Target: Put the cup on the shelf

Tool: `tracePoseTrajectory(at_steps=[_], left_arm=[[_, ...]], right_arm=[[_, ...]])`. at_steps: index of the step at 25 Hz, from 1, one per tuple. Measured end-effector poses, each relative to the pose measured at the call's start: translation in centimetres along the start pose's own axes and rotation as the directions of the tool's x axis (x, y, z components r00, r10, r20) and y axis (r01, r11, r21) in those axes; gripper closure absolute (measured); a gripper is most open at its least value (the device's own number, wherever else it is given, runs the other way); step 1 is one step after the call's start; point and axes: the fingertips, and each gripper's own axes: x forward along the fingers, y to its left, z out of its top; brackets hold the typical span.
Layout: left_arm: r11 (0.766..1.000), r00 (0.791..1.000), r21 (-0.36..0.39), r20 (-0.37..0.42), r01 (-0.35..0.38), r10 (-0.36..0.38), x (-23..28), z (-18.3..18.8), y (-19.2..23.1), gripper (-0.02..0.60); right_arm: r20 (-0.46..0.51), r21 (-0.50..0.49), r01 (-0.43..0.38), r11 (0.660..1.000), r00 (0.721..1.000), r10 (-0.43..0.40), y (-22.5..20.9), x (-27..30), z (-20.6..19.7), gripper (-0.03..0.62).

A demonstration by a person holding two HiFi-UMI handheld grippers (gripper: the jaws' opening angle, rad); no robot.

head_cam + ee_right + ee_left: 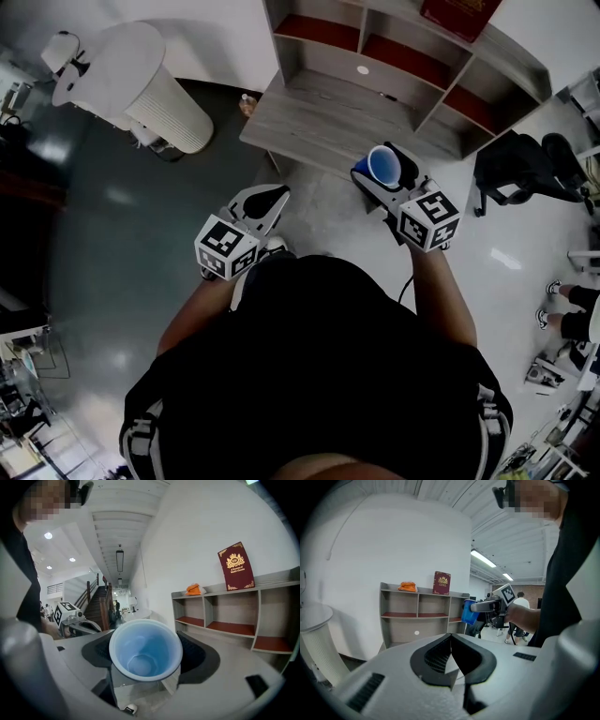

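Cup, blue, nothing inside, clamped in right gripper.

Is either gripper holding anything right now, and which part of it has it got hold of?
The right gripper holds the blue cup, its jaws pressed on opposite sides of the wall just under the rim. The left gripper is shut and empty.
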Motion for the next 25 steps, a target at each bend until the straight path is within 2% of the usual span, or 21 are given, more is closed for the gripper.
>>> tracePoseTrajectory(at_steps=[3,14,25], left_arm=[[1.000,1.000,-0.006,-0.017,0.002,-0.002,0.7,-0.6,0.4,0.563],[1.000,0.999,0.014,0.029,0.025,-0.026,2.5,0.8,1.6,0.563],[1.000,0.999,0.008,0.039,0.027,-0.028,3.2,1.2,4.4,0.563]], right_arm=[[-0.001,0.011,-0.001,1.000,1.000,0.001,-0.6,0.0,-0.3,0.212],[-0.017,0.000,0.020,1.000,1.000,-0.020,-2.0,1.0,-0.5,0.212],[0.003,0.018,0.063,0.998,0.998,-0.063,-3.6,2.2,0.2,0.212]])
